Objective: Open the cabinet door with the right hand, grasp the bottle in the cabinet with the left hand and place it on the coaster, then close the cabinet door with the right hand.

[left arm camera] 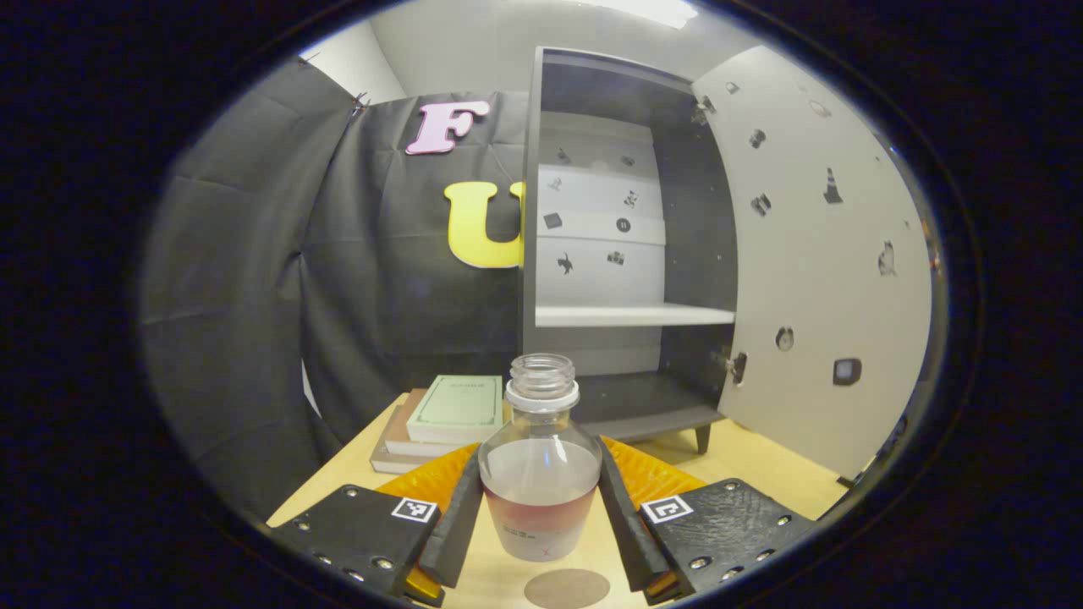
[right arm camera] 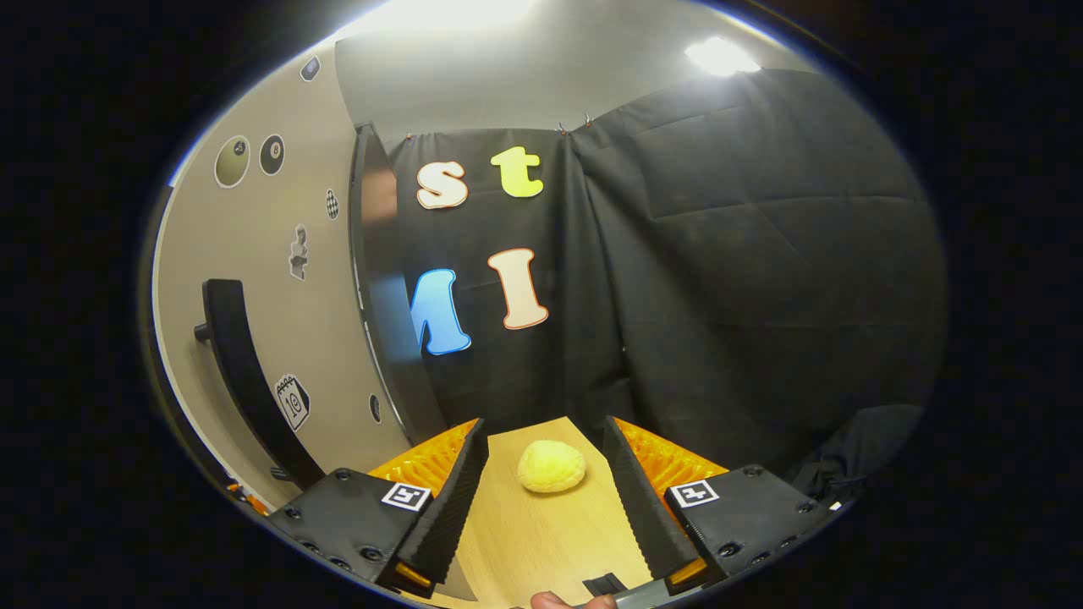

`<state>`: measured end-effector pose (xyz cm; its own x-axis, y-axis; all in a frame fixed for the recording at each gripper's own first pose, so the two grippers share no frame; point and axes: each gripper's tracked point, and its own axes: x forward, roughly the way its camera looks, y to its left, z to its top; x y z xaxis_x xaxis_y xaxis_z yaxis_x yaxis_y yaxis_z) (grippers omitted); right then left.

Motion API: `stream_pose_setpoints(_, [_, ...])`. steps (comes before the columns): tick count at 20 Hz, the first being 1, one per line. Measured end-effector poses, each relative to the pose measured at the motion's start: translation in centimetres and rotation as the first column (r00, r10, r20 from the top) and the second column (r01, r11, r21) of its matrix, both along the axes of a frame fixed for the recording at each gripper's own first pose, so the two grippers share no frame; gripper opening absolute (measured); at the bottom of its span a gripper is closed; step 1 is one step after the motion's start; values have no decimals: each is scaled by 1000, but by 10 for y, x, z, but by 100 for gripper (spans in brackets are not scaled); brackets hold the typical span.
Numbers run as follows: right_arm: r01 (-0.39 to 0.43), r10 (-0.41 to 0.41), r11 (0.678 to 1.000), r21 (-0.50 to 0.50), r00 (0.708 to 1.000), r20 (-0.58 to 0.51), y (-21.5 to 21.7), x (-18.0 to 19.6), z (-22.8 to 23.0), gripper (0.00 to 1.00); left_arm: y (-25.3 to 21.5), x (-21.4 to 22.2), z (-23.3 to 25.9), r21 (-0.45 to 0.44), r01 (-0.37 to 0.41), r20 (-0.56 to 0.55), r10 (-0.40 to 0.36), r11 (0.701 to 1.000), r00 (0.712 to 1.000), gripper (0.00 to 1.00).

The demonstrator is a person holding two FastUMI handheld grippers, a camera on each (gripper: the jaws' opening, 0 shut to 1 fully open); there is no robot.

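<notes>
My left gripper point(left arm camera: 541, 499) is shut on a clear, uncapped bottle point(left arm camera: 541, 474) with reddish liquid in its lower part; both fingers press its sides. The round grey-brown coaster point(left arm camera: 567, 589) lies on the wooden table just nearer to me than the bottle's base. Whether the bottle touches the table I cannot tell. Behind it stands the dark cabinet point(left arm camera: 622, 254), its shelves bare and its pale door point(left arm camera: 812, 254) swung wide to the right. In the right gripper view my right gripper point(right arm camera: 541, 499) is open and holds nothing. The door point(right arm camera: 279, 338) and its black handle point(right arm camera: 241, 372) are at its left.
A stack of books point(left arm camera: 448, 419) lies on the table left of the cabinet. A yellow spongy ball point(right arm camera: 552, 466) rests on the table beyond the right fingers. A thumb tip point(right arm camera: 550, 600) shows at the bottom edge. Black cloth walls close off the back.
</notes>
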<state>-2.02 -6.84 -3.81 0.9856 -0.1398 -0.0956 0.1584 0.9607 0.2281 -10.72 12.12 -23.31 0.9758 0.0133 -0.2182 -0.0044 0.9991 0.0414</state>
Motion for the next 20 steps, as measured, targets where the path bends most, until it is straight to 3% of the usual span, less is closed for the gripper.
stream_pose_setpoints(6, [-34, 34, 999, -25, 999, 8, 10, -11, 6, 88, -30, -27, -84, -25, 41, -92, -43, 999, 995, 73])
stream_pose_setpoints(11, [-69, 67, 997, -42, 997, -41, 16, -19, -3, 88, -36, -26, -104, -6, 32, -84, -33, 999, 996, 72])
stream_pose_setpoints(12, [-83, 81, 995, -48, 996, -37, 20, -19, 1, 80, -34, -27, -110, 5, 29, -92, -28, 1000, 995, 71])
stream_pose_setpoints(20, [-113, 108, 987, -112, 993, -50, 30, -17, -5, 80, -30, -49, -121, 17, 2, -109, -1, 1000, 994, 75])
